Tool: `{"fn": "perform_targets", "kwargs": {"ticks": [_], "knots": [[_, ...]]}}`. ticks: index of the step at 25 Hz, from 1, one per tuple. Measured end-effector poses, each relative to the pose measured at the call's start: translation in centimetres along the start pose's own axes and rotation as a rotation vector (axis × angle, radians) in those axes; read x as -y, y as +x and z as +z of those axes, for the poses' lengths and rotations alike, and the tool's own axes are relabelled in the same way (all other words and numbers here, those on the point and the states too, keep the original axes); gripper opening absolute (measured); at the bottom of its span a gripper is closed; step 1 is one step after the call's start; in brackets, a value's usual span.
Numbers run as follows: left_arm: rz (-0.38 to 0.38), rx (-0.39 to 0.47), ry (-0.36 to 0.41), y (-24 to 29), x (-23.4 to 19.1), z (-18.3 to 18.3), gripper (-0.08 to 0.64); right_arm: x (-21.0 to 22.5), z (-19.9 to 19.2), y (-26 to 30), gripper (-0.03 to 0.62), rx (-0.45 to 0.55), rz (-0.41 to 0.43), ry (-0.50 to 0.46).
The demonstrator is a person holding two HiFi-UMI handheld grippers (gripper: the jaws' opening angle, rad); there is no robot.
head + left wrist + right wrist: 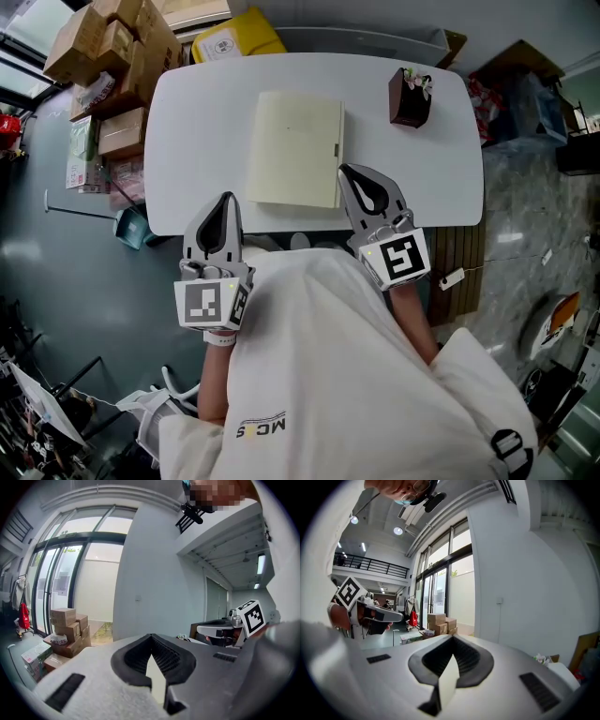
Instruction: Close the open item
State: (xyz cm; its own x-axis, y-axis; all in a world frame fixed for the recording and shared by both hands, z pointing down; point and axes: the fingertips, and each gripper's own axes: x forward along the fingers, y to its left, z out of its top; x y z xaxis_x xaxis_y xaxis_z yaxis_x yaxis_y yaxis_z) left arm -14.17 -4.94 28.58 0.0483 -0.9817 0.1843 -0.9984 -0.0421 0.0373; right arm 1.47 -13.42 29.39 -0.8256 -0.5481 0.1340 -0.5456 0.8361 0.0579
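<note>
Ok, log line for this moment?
left tool: shut, empty | right tool: shut, empty | notebook: closed, flat on table

We are making out only one piece of lettering: near us, on the person's white garment (319, 337), a small dark logo (260, 427) is showing "MC" and an "S", upside down. At the far left, the label (218, 45) on the yellow box (258, 33) is coming out too small to read.
</note>
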Motion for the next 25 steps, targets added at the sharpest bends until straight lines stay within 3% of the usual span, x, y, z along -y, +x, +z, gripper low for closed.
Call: {"fn": "perform_targets", "kwargs": {"ticks": [25], "knots": [[-0.016, 0.038, 0.016, -2.0, 1.9, 1.2, 0.025, -1.2, 0.4, -1.9, 0.014, 0.006, -0.01, 0.007]]}}
